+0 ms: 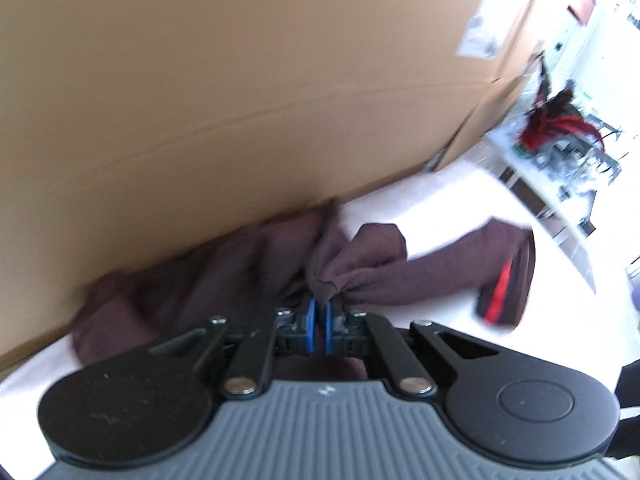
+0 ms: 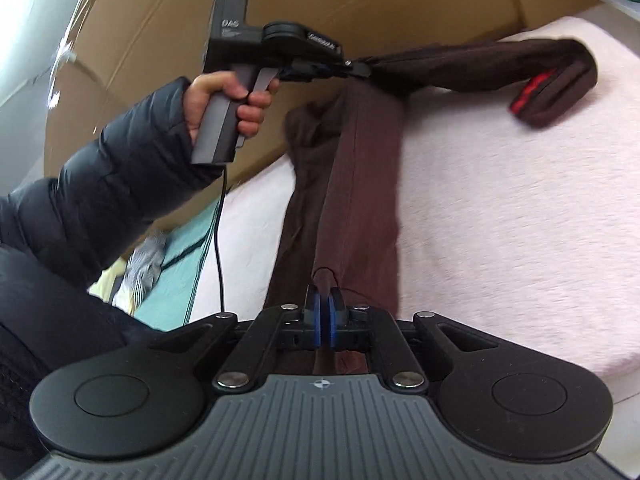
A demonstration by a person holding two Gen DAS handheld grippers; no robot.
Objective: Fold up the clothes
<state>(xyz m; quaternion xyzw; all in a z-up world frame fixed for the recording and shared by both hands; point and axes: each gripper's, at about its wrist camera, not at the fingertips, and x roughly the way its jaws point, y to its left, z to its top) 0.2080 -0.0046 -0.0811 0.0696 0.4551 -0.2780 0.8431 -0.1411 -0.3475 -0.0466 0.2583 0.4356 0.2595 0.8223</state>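
Observation:
A dark maroon garment [image 2: 360, 184] lies stretched over a pale pink bed cover [image 2: 500, 208], with a red stripe at its far cuff [image 2: 536, 88]. My left gripper [image 1: 320, 304] is shut on a bunched fold of the maroon garment [image 1: 360, 264] and holds it lifted. In the right wrist view the left gripper [image 2: 360, 68] pinches the cloth at the far end, held by a hand [image 2: 224, 96] in a dark puffy sleeve. My right gripper [image 2: 325, 300] is shut on the near edge of the garment, cloth pinched between its blue pads.
A large cardboard box [image 1: 240, 80] stands close behind the bed, right against the garment. A cluttered white shelf with red items [image 1: 560, 132] is at the right. A teal sheet and striped cloth [image 2: 160, 264] lie beside the bed at left. A black cable [image 2: 219, 240] hangs from the left gripper.

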